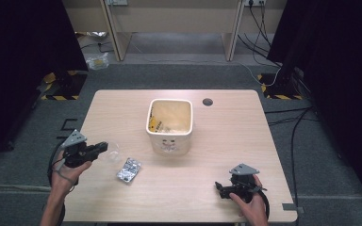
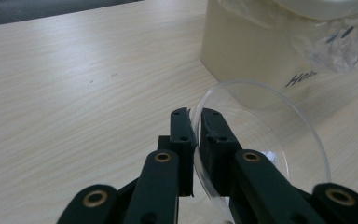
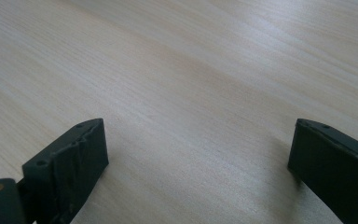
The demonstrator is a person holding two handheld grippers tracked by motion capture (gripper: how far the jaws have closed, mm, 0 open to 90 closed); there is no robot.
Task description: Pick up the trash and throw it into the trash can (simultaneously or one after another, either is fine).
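One clear plastic lid is pinched by its rim in the left gripper, low over the worktop beside the lined bin. Next, probably lift and drop it in. The right gripper idles with fingers spread wide.

The high view looks forward and down from above the near side, taking in the whole table and the floor beyond. The left gripper view rides low and close over the tabletop at the near left, facing along its jaws toward the cream bin, which the high view shows at the centre. The right gripper view sits very near bare tabletop at the near right.
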